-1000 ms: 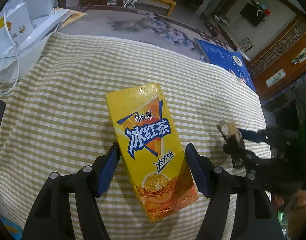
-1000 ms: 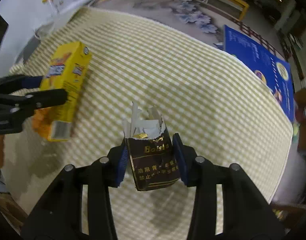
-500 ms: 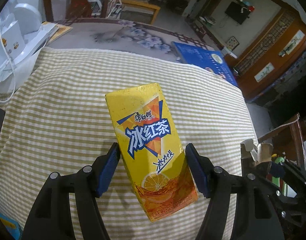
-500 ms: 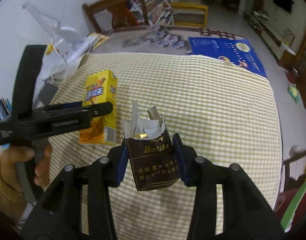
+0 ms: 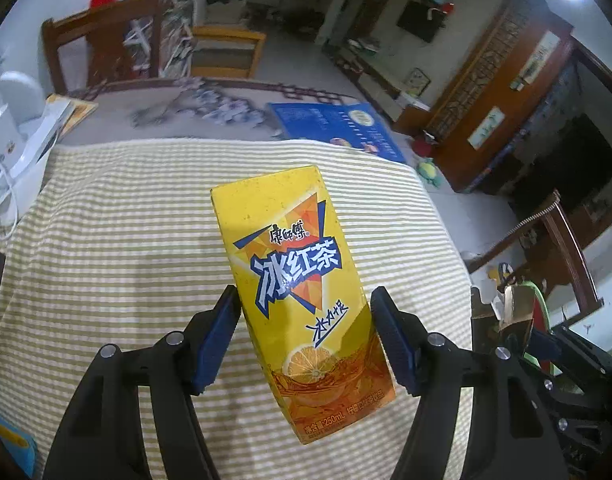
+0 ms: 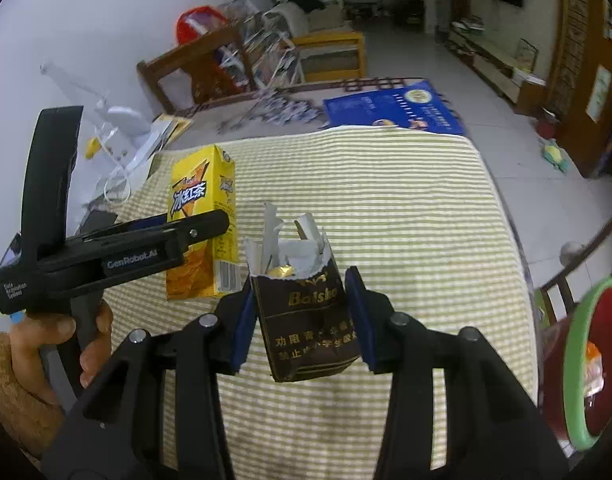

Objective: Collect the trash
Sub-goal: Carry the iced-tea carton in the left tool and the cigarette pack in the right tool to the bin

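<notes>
Trash bin (image 6: 574, 360) in right view only, left hand (image 6: 62, 344) too

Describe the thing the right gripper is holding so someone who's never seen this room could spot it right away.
Look above the green-and-white checked tablecloth, just right of the yellow iced tea carton held by the left gripper. The right gripper is clamped on a dark brown cigarette pack. Unlike the intact carton, its top is torn open, with white paper and gold foil showing, and gold lettering on its face.

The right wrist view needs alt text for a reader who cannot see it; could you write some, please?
The right gripper holds a torn dark cigarette pack above a striped tablecloth; at left, the left gripper holds a yellow drink carton.
</notes>
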{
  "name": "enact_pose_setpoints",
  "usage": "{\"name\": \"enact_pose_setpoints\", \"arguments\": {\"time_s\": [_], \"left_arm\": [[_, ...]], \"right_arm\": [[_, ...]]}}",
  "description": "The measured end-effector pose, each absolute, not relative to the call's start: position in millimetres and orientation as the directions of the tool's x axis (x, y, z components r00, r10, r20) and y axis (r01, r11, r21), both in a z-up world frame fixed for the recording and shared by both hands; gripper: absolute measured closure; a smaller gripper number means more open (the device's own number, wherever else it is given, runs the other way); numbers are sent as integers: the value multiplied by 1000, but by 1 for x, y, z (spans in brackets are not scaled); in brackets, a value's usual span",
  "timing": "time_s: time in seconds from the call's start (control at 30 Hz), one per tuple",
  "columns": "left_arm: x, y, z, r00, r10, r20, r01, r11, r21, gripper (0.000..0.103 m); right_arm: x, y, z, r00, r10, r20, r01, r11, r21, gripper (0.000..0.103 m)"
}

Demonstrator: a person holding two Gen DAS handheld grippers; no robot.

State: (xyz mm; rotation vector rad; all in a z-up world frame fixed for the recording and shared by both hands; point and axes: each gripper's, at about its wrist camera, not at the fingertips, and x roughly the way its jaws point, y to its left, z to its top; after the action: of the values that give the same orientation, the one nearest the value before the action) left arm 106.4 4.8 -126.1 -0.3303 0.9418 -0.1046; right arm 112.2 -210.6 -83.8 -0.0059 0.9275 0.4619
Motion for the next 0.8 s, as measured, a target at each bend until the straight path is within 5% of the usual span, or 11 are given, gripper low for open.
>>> {"name": "enact_pose_setpoints", "arguments": {"time_s": [0.8], "left_arm": [[86,-89,-84,622,-252,-741,117,966,-230,39]], "right_arm": [[76,-313,-75,630,337,-700,-199,941,274,62]]}}
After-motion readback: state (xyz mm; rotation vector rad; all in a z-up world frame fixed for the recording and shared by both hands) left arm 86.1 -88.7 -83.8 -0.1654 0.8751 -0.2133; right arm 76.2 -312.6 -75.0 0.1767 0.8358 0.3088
